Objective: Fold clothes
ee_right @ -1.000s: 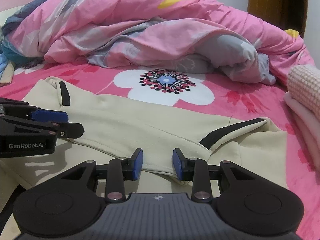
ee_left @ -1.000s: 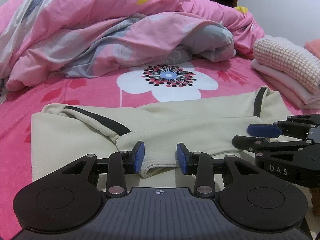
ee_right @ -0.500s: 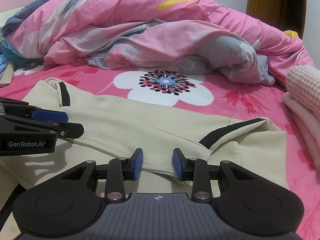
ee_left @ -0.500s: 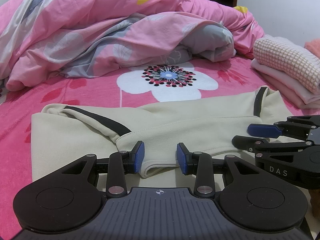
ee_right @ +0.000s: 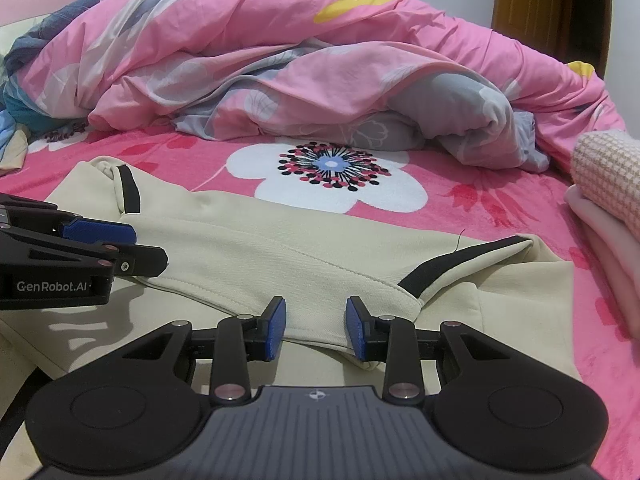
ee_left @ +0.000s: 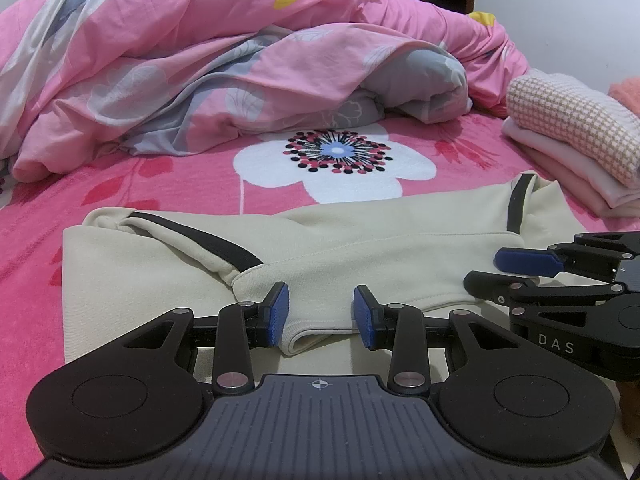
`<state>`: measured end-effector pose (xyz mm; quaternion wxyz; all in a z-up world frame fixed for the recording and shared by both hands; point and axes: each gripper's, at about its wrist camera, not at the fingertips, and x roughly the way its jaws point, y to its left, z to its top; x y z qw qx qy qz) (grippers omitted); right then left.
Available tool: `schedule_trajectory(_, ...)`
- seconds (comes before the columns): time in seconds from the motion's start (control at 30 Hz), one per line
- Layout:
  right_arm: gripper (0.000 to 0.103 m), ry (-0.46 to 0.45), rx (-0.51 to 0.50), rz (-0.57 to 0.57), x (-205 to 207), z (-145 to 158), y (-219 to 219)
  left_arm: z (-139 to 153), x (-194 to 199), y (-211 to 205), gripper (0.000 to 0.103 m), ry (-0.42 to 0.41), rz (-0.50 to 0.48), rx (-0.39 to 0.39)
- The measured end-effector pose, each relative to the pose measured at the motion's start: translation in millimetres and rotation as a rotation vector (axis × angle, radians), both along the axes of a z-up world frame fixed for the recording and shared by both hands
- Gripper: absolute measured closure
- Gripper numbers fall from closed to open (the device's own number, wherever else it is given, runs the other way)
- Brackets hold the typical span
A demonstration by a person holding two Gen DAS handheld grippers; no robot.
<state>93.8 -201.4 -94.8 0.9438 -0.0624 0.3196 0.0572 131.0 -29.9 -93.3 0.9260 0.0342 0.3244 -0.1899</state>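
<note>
One smooth cream garment [ee_left: 360, 248] (black-striped), plush bedspread [ee_left: 160, 184]

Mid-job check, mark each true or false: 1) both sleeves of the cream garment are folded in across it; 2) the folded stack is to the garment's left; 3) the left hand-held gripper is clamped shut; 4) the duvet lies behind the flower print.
1) True: the cream garment has both sleeves crossed over it.
2) False: the folded stack lies on its right.
3) False: the left hand-held gripper stands open around a sleeve cuff.
4) True: the duvet is heaped beyond the flower print.
</note>
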Motion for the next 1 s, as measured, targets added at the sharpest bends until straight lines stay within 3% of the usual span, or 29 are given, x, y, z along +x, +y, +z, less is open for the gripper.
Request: schedule_trajectory(1.0, 0.068, -0.009, -0.001, 0.0, -1.7, -0.4, 0.0, 0.1, 0.1, -0.6, 0.067, 0.0, 0.003, 0.001)
